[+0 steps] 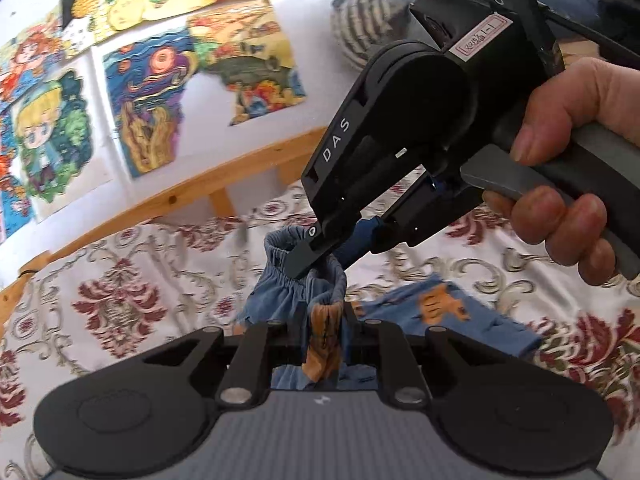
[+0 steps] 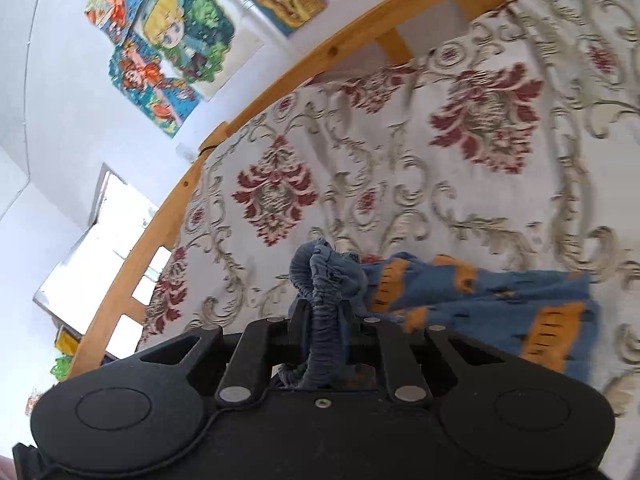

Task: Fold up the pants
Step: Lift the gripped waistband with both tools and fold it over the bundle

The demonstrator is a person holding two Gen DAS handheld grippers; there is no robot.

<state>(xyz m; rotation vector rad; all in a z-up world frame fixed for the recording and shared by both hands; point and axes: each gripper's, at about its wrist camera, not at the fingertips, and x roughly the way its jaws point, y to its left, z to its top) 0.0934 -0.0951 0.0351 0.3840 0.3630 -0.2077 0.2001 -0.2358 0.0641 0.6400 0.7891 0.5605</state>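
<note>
Both tools pinch the pants (image 2: 460, 304): the left tool (image 1: 326, 332) on orange-patterned cloth, the right tool (image 2: 326, 328) on the gathered waistband, lifting that end off the bed (image 2: 440, 168), probably to straighten them for folding.

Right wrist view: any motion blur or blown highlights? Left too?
Right wrist: bedspread smeared by motion blur at upper right, window blown out white, pants fairly sharp. Left wrist: crisp, mild blur on bedspread; strong fisheye bends the wooden rail.
</note>
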